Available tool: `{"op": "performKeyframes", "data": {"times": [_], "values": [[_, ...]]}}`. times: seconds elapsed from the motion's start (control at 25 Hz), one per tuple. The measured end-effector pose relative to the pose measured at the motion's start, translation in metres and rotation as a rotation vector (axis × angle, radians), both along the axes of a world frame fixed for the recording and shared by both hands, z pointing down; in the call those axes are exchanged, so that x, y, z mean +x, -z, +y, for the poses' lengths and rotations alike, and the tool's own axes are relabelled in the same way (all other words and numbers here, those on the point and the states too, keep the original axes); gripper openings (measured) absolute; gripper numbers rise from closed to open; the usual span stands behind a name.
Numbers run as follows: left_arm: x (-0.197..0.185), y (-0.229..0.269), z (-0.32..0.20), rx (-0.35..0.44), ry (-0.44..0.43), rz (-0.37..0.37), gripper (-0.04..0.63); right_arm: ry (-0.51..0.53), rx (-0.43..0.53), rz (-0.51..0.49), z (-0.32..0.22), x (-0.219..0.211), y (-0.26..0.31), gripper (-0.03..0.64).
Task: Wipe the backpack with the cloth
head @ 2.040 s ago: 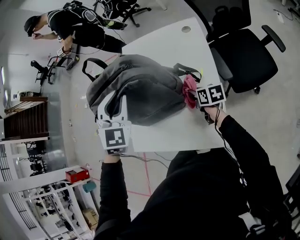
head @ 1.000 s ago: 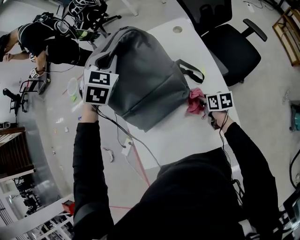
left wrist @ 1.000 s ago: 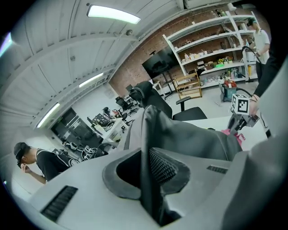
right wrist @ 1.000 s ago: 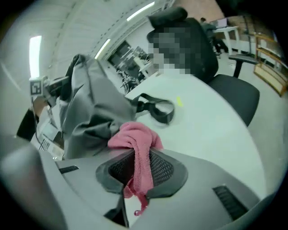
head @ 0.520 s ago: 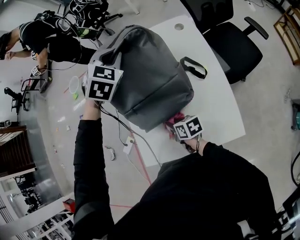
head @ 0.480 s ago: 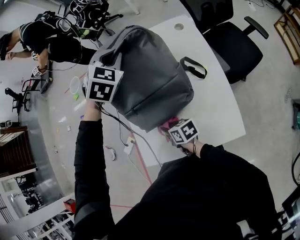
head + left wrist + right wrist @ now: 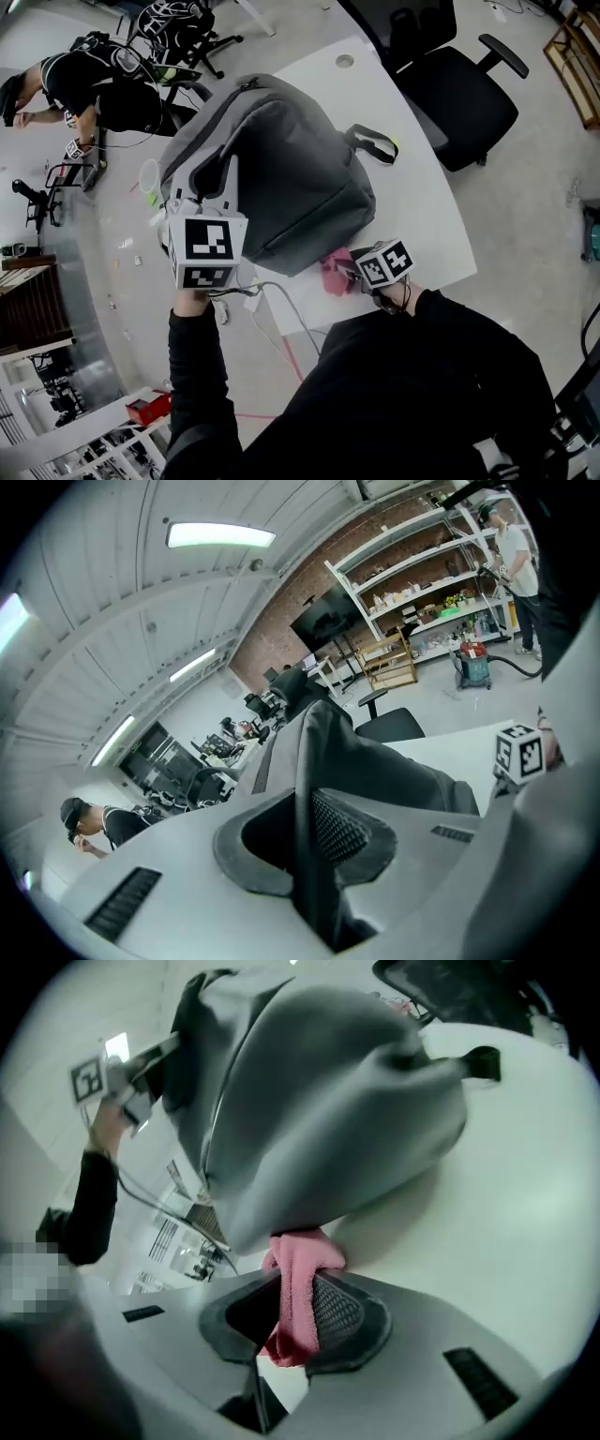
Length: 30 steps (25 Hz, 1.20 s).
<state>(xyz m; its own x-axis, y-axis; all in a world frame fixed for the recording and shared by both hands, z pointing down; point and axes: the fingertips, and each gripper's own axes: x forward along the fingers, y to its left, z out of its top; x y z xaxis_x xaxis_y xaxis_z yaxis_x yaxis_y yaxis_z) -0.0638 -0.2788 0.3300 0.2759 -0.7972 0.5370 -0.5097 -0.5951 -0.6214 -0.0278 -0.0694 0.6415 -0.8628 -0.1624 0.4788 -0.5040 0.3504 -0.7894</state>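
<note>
The grey backpack [image 7: 281, 173] lies on the white table [image 7: 422, 216]. My left gripper [image 7: 217, 193] is at its near left side, shut on a dark grey strap [image 7: 314, 789] of the bag and holding it up. At the bag's near bottom edge, my right gripper [image 7: 349, 269] is shut on the pink cloth [image 7: 334, 273]. In the right gripper view the cloth [image 7: 298, 1274] bunches between the jaws and touches the underside of the backpack [image 7: 328, 1101]. The left gripper's marker cube [image 7: 87, 1079] shows beyond the bag.
A black office chair [image 7: 455, 84] stands past the table's far right edge. A white cable [image 7: 277, 295] hangs off the near edge. Another person [image 7: 84, 75] works at the far left, with chairs and gear around. Shelving [image 7: 422, 592] lines the room's wall.
My left gripper has pulled the strap toward me, and the backpack has shifted with it. My right gripper carried the cloth from the bag's right side to its near bottom edge.
</note>
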Motion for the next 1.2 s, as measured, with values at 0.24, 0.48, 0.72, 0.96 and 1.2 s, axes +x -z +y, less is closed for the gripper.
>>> {"op": "performKeyframes", "data": {"times": [0.24, 0.48, 0.72, 0.96, 1.2], "values": [[0.032, 0.007, 0.078, 0.091, 0.064, 0.036, 0.058, -0.234, 0.049, 0.072, -0.068, 0.145, 0.015, 0.081], [0.070, -0.004, 0.139, 0.167, 0.122, 0.047, 0.063, -0.397, 0.067, 0.006, -0.108, 0.213, 0.033, 0.081], [0.070, 0.000, 0.157, 0.290, 0.209, 0.003, 0.072, -0.288, -0.001, 0.016, -0.096, 0.209, 0.012, 0.083], [0.071, 0.017, 0.171, 0.273, 0.318, 0.156, 0.227, -0.217, 0.185, 0.226, -0.096, 0.225, 0.011, 0.254], [0.067, 0.017, 0.182, 0.258, 0.364, 0.137, 0.236, -0.296, 0.254, 0.228, -0.113, 0.238, 0.023, 0.261]]}}
